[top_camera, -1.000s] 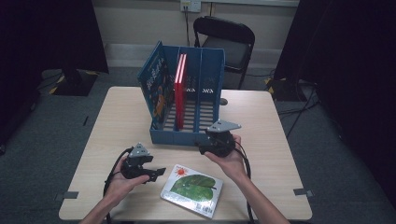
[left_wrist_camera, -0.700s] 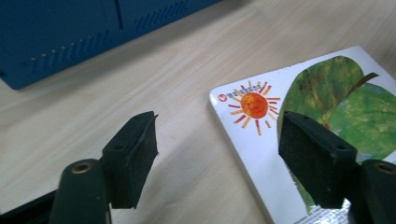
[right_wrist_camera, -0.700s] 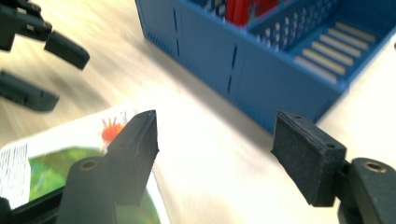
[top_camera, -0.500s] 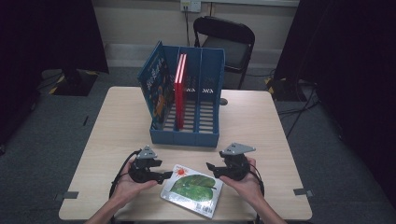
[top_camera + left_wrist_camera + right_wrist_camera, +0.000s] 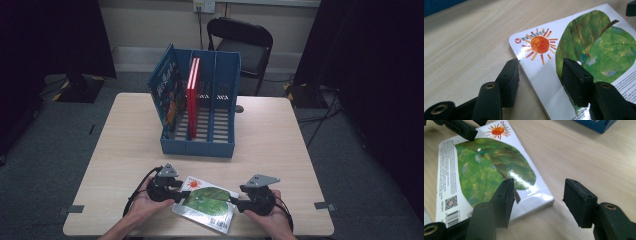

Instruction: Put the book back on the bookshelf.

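Observation:
A picture book (image 5: 207, 200) with a green leaf and an orange sun on its cover lies flat near the table's front edge. My left gripper (image 5: 181, 196) is at the book's left edge. In the left gripper view the book (image 5: 586, 45) edge lies between the jaws of the left gripper (image 5: 541, 63): one jaw over the table, the other over the cover. My right gripper (image 5: 235, 201) is at the book's right edge. There the right gripper (image 5: 539, 185) has one jaw over the book (image 5: 486, 170) and one over bare wood. Both grippers' jaws have just been closing, and neither pair presses on the book.
A blue file rack (image 5: 200, 145) stands mid-table with a red book (image 5: 192, 85) upright in it and a blue picture book (image 5: 167, 95) leaning in its left slot. A black chair (image 5: 240, 40) stands behind the table (image 5: 125, 135). The table's front edge is just under my hands.
My right hand has come down from beside the rack to the book's right edge. My left hand has moved to the book's left edge. Both pairs of jaws have narrowed.

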Demonstrator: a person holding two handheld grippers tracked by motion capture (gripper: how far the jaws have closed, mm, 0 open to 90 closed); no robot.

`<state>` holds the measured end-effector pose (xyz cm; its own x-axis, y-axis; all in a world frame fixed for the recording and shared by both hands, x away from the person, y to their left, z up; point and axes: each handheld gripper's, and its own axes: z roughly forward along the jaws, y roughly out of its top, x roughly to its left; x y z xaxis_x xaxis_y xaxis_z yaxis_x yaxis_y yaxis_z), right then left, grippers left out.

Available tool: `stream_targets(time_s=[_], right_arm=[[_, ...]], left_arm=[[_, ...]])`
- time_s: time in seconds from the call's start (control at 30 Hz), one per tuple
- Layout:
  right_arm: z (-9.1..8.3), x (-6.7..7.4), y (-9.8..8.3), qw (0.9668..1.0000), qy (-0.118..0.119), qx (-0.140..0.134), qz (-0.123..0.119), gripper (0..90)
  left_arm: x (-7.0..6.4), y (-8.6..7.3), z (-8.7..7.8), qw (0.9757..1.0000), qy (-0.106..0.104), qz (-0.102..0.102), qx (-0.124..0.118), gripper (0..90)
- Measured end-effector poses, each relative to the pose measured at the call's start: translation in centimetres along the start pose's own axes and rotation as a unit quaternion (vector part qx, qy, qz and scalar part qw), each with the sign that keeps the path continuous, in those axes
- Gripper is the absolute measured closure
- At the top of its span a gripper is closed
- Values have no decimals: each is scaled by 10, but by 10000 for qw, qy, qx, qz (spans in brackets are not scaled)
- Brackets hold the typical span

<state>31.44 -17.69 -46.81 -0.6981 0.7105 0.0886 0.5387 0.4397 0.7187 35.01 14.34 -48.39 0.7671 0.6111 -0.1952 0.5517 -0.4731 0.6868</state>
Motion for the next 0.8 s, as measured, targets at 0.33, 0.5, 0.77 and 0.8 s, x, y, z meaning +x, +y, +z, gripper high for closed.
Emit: stream_targets(time_s=[0.33,0.5,0.77,0.8], right_arm=[[2,7,-8,9994,203,157,243,399],[5,9,-9,9995,182,205,184,375],[8,10,-8,9998,92,181,94,386],[10,9,-7,9998,88,179,81,386]], left_arm=[[3,-1,1,9999,-93,-25,-52,503],[8,-1,3,9995,-259,-171,-58,479],[7,2,1,9996,-206,-171,110,462],[7,2,1,9996,-192,-166,123,457]])
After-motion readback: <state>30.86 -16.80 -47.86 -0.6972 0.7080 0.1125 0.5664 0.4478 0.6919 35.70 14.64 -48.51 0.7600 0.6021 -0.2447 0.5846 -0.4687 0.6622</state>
